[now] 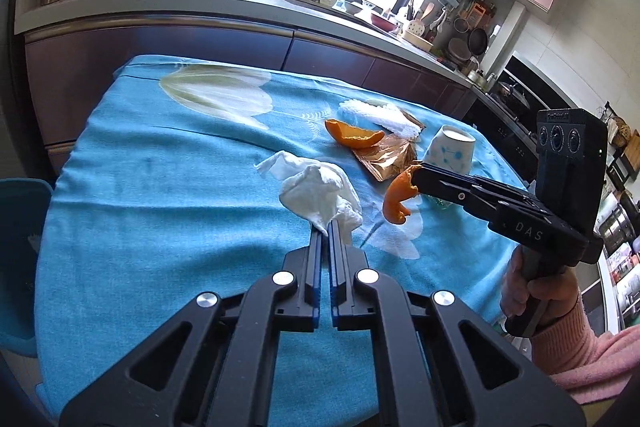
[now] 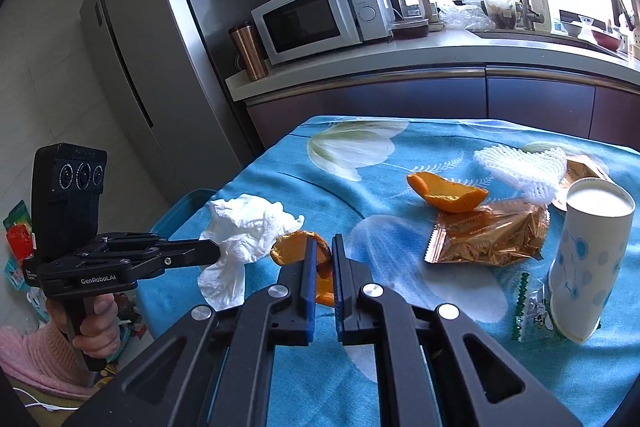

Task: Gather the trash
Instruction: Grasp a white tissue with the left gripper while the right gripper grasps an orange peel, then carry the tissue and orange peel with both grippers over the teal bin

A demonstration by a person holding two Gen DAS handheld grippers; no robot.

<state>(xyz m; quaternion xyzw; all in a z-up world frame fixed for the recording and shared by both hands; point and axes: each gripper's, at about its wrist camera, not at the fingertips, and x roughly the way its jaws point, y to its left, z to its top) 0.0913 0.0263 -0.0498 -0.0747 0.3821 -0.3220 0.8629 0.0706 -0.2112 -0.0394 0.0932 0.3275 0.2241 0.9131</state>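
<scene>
You held a crumpled white tissue (image 1: 316, 193) pinched at its lower edge, lifted just above the blue tablecloth. You held a curled orange peel piece (image 1: 396, 199) clamped by one end, the rest hanging free. A second, larger orange peel (image 2: 448, 193) lay cupped on the cloth. Touching it lay a crinkled gold foil wrapper (image 2: 488, 237), flat. A white foam fruit net (image 2: 520, 169) lay behind the wrapper. A small green-edged candy wrapper (image 2: 532, 311) lay beside an upturned paper cup (image 2: 580, 267).

we see a microwave (image 2: 320, 17) & copper tumbler (image 2: 249, 51) on the counter (image 2: 440, 53), fridge (image 2: 160, 27) left of them.
</scene>
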